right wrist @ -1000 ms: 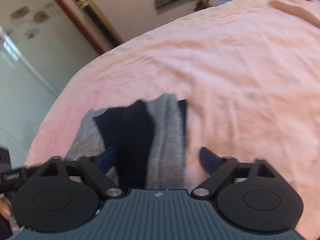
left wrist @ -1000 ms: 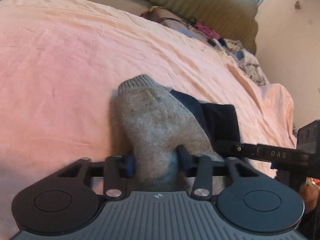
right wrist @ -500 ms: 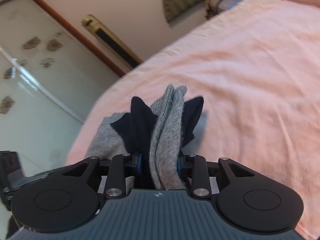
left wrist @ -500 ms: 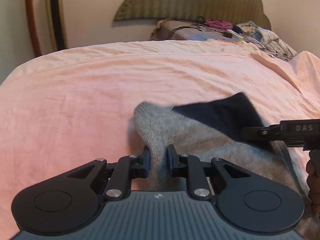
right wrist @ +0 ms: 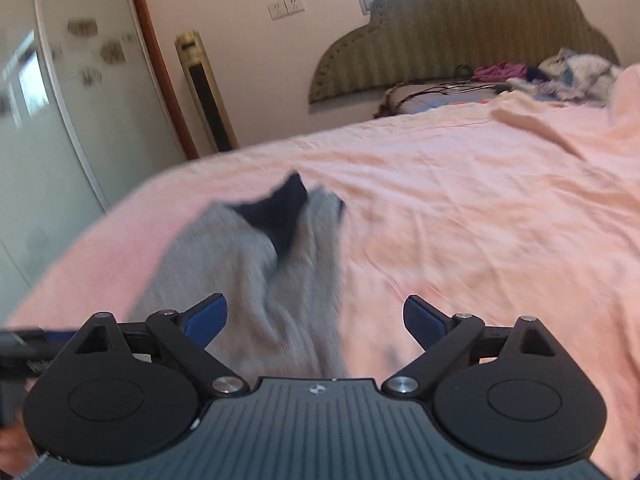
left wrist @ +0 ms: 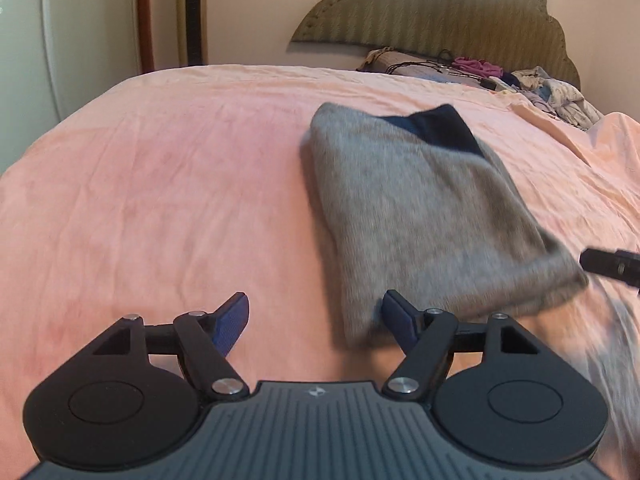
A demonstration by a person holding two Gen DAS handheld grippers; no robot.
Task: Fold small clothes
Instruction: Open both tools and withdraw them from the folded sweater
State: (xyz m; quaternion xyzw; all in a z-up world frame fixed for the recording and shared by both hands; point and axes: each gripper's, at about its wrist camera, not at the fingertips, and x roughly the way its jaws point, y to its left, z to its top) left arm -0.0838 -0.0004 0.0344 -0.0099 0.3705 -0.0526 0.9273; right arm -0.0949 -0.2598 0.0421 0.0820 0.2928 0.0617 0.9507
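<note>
Pink bedsheet [left wrist: 160, 184] spread across the whole bed, wrinkled, reaching back to a scalloped, ribbed headboard [left wrist: 440, 12]. Heap of mixed clothes and cables [left wrist: 480, 70] piled at the head of the bed, just below the headboard. Tall gold-and-black tower unit [right wrist: 206, 92] upright against the far wall, beside a brown door frame.

Grey sock with navy patch [left wrist: 420, 208] lying flat on the sheet, folded over, navy corner at its far end; blurred in both views. Left gripper [left wrist: 314, 322] held low and level over the sheet, jaws spread wide, blue pads [left wrist: 234, 318] clear of fabric on the left; right-hand pad just beside the near edge of the sock, contact not discernible. Right gripper [right wrist: 316, 318] likewise low and pointed toward the headboard, jaws spread wide, nothing held between them; the sock [right wrist: 256, 272] lying in front of and partly between the open fingers, closer to the left one.

Left wrist view only: black tip of the other gripper entering at the right edge, near the sock's near right corner. Right wrist view only: wall sockets [right wrist: 286, 9], frosted glass panel [right wrist: 36, 128] at left, and a raised fold of sheet [right wrist: 536, 124] toward the head of the bed.
</note>
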